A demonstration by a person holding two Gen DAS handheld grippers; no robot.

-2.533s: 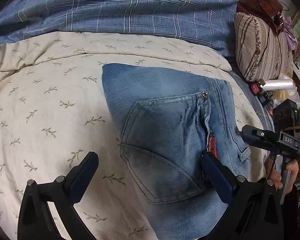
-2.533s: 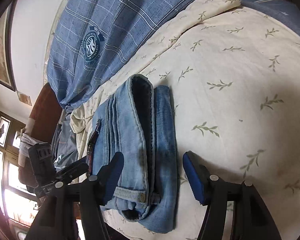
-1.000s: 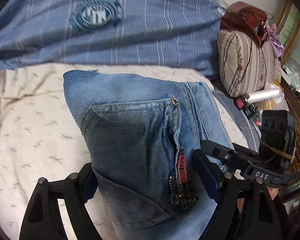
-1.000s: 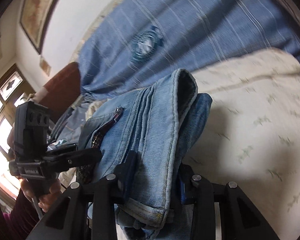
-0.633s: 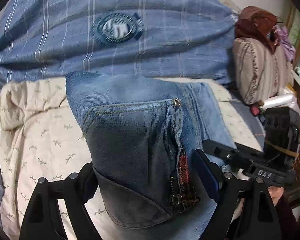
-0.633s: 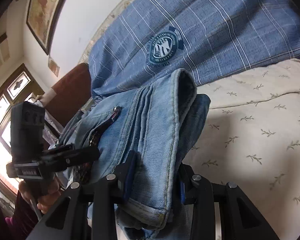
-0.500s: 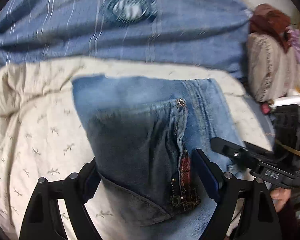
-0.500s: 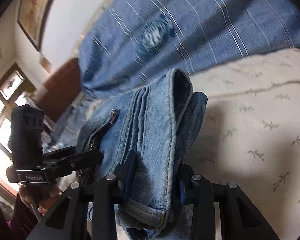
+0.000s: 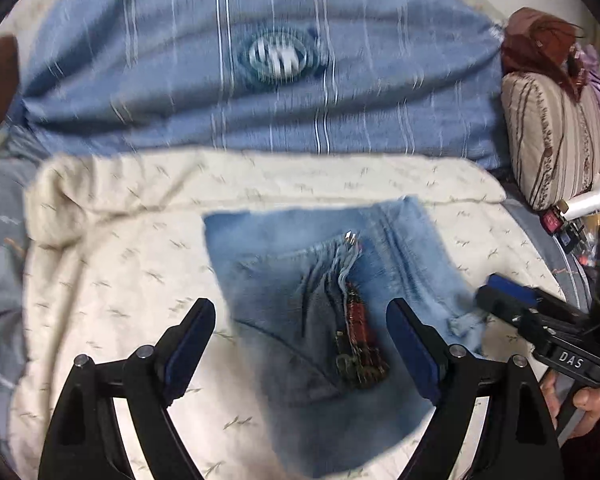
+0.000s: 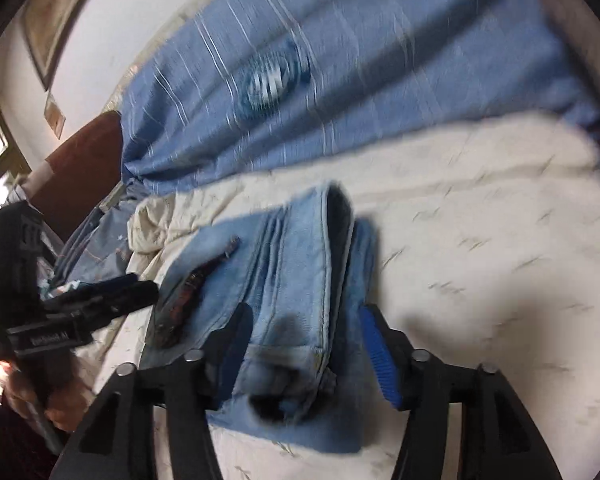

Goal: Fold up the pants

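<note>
The folded jeans (image 9: 324, 312) lie as a compact bundle on the cream leaf-print quilt (image 9: 112, 280) (folding looks finished). The left gripper (image 9: 300, 344) gapes wide; the right gripper (image 10: 304, 344), jaws just opening, has released them.

faded denim pants (image 9: 300, 280), matt cotton bedspread (image 9: 120, 260)

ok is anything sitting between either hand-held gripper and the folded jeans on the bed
Nothing visible does. The folded jeans lie on the cream leaf-print cover, right between the open jaws of the left hand-held gripper. The right hand-held gripper straddles their end; its jaws have just been opening, pads off the denim.
</note>
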